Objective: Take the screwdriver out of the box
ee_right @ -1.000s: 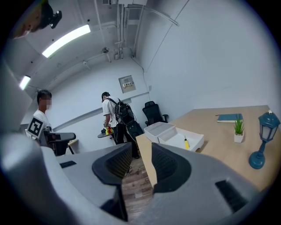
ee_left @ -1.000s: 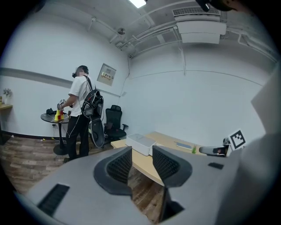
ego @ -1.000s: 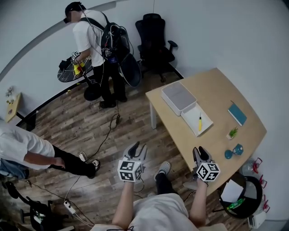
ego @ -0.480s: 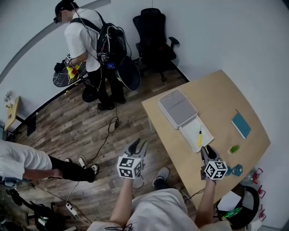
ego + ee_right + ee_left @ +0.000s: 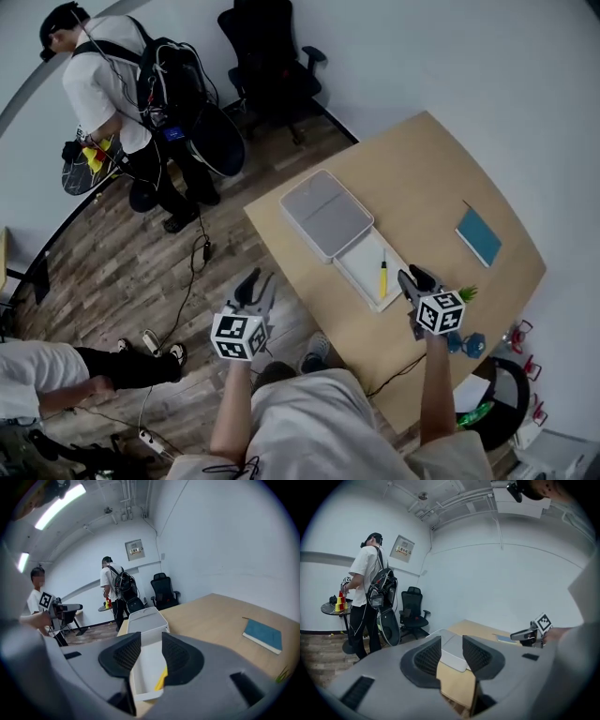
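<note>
Screwdriver (image 5: pixel 382 277) in box (image 5: pixel 360 269), just ahead of empty, slightly parted right gripper (image 5: pixel 413 278).

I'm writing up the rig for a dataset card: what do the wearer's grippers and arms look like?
The left gripper and right gripper match: grey moulded bodies with black, grid-textured jaw pads. Each carries a white cube printed with black square markers. The person wears a light short-sleeved T-shirt, with nothing over the forearms.

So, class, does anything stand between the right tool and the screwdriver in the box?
Nothing visible does. The box is open, the screwdriver lies bare in it, and the right tool hangs open close by.
</note>
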`<state>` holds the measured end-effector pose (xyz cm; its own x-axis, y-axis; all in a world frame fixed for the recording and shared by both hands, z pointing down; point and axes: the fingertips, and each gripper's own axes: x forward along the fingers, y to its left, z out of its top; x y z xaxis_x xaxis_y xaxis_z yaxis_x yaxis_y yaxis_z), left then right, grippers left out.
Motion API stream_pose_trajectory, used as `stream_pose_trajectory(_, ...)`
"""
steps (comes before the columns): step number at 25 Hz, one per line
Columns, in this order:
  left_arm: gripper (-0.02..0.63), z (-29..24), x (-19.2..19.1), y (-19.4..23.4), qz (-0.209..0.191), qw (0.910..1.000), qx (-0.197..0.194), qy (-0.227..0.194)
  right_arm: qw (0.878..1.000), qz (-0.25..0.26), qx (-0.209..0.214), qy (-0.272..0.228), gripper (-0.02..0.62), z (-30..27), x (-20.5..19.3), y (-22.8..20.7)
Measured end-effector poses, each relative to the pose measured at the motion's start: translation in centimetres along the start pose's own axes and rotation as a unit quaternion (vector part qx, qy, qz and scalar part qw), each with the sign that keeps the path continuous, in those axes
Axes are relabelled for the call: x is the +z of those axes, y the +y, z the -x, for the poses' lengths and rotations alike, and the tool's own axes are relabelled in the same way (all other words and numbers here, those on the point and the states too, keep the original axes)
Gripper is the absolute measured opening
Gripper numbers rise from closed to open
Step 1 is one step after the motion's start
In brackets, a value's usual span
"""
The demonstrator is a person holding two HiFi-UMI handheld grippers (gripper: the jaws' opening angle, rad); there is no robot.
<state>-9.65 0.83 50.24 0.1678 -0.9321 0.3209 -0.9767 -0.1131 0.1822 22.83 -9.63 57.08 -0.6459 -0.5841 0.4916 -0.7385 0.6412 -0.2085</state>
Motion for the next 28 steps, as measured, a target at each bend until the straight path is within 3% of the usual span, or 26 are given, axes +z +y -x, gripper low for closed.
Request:
stream_pose_trajectory(7,0.137,-3.7,-1.6,-0.9,0.004,0.9995,-0.026,0.019,0.996,-0.019,-0.002,0.085,0.143,-3.5,-4.7,-1.5)
stream_pose_trajectory(16,0.137,-9.7,-1.5,-0.4,0.008,0.9954,-0.086,0.042,0.986,-0.086,-0.038,0.138,0.140,-6.6,-7.8,-3.2)
stream_pose_trajectory(28,0.137,-18.8,-0.9,0.1,-0.018,0.9757,-0.203,0.081,0.964,-0.138,-0.101,0.202,0.137,-9.8,-10.1,-4.6)
